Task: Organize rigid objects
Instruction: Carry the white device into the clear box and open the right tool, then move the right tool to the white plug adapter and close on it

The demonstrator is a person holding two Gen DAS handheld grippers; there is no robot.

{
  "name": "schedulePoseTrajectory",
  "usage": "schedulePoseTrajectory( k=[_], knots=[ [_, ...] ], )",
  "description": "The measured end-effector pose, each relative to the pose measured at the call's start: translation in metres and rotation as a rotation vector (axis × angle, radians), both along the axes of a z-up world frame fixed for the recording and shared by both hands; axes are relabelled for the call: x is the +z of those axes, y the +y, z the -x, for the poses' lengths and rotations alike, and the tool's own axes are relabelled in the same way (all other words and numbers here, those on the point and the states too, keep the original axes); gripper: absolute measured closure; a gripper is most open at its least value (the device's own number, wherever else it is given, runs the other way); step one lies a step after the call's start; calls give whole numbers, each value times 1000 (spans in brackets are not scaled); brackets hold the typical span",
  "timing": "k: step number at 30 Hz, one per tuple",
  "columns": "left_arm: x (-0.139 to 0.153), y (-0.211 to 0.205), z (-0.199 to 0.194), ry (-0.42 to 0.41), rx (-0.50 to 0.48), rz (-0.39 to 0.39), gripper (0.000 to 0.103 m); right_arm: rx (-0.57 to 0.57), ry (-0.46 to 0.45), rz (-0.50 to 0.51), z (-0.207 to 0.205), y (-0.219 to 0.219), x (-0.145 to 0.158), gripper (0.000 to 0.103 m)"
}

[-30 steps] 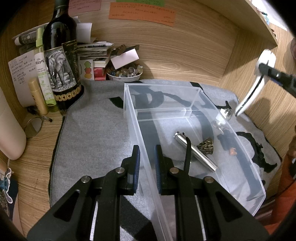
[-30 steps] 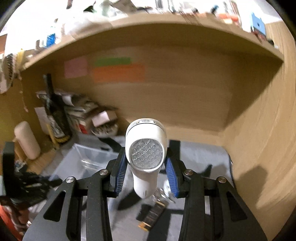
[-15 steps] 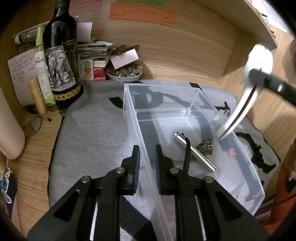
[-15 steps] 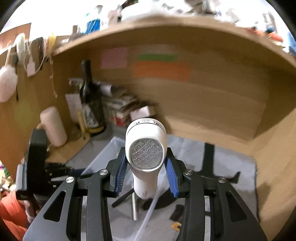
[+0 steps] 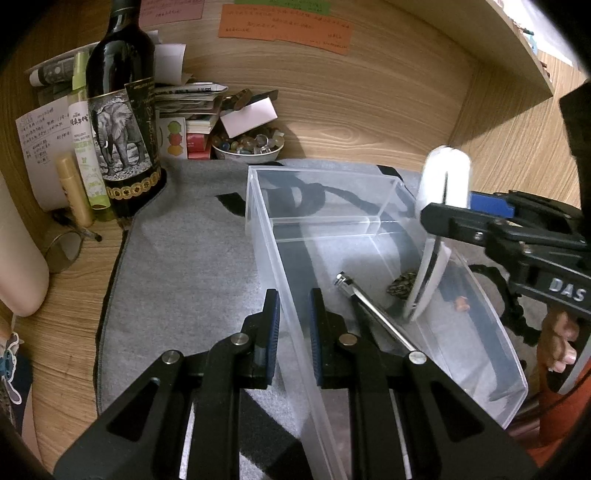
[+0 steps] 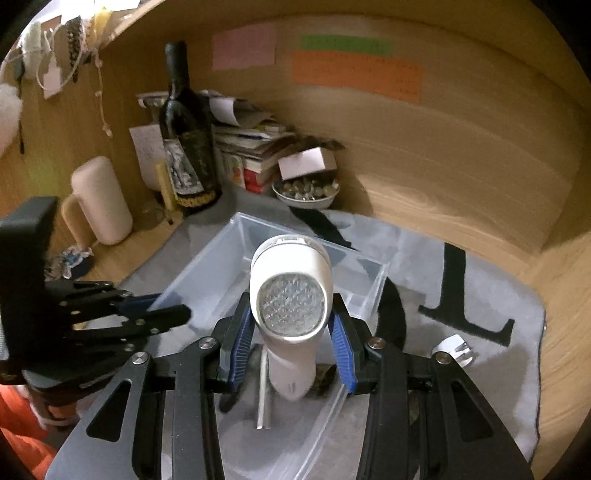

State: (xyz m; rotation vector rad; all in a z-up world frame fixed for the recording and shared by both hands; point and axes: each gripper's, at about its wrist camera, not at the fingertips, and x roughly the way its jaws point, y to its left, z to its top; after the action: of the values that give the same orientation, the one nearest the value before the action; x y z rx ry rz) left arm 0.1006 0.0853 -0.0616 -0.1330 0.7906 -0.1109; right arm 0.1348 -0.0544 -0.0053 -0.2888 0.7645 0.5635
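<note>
Dark wine bottle [image 5: 120, 110] (elephant label) beside stacked papers [image 5: 184, 99], bowl of beads [image 5: 248, 147], cream mug [image 6: 101, 201].

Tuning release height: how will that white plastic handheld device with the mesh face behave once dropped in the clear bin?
The white plastic handheld device looks rigid. Its rounded body may roll on the clear plastic bin floor. It could knock the thin metal rod.

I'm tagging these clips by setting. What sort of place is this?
Most likely a home desk nook with a shelf above: sticky notes on the wooden back panel, a stack of books and papers beside a wine bottle, and a bowl of trinkets in the corner.
</note>
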Motion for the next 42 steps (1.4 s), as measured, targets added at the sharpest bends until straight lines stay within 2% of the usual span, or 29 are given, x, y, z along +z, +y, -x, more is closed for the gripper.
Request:
schedulePoseTrajectory(
  k=[8,15,23,36,42],
  knots=[
    [0,-1,-2,-1,0,-1,89,4,69,70,-11,6,-19,67],
    [-1,-2,-3,0,-2,-3,89,17,80,129,-10,12,-30,66],
    [-1,-2,-2,0,-4,-6,89,5,71,125,-10,9,-29,65],
    [-1,-3,-1,1,-3,-4,89,-17,-39,72,4,-3,-1,38],
    [-2,-2,2,-1,-4,-4,89,-95,-112,39,6,-28,20,28]
  ],
)
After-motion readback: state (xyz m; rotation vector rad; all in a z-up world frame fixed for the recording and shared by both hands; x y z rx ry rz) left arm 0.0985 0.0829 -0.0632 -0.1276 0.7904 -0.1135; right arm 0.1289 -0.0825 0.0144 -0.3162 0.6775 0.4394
